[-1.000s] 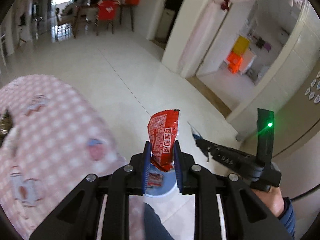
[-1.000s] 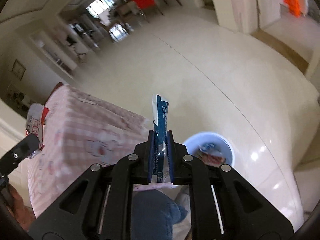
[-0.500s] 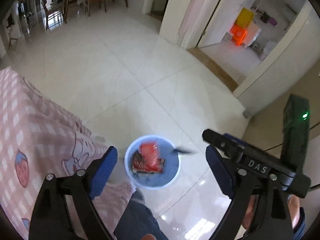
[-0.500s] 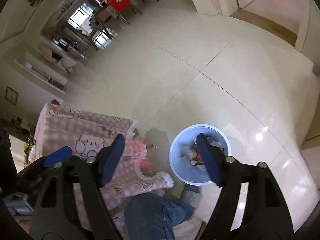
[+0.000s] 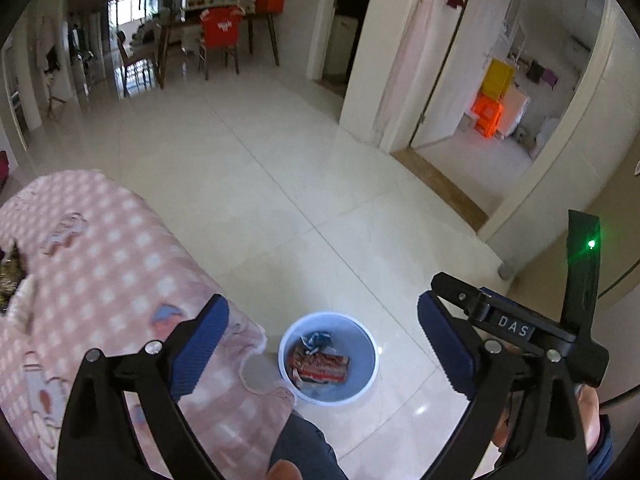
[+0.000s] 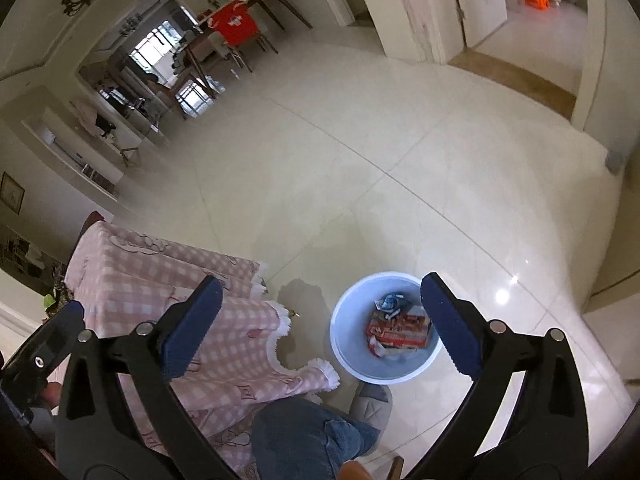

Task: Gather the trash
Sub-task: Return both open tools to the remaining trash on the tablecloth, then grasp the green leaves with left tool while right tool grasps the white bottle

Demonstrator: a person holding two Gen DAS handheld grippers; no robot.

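Both hand-held grippers, left (image 5: 322, 338) and right (image 6: 320, 320), have just been opening, jaws wide and empty; wrappers (image 5: 320, 364) lie in the bin (image 5: 362, 390) on the tiled floor (image 5: 280, 184) beside the table (image 5: 100, 264). Only the right view shows a slipper (image 6: 370, 404).

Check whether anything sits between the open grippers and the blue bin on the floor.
Nothing visible does. The left gripper and right gripper are open and empty above the bin, which already holds the wrappers. The tablecloth hangs beside it.

Wrapper (image 5: 320, 364) print unreadable; dark clutter (image 5: 10, 276) cut by edge
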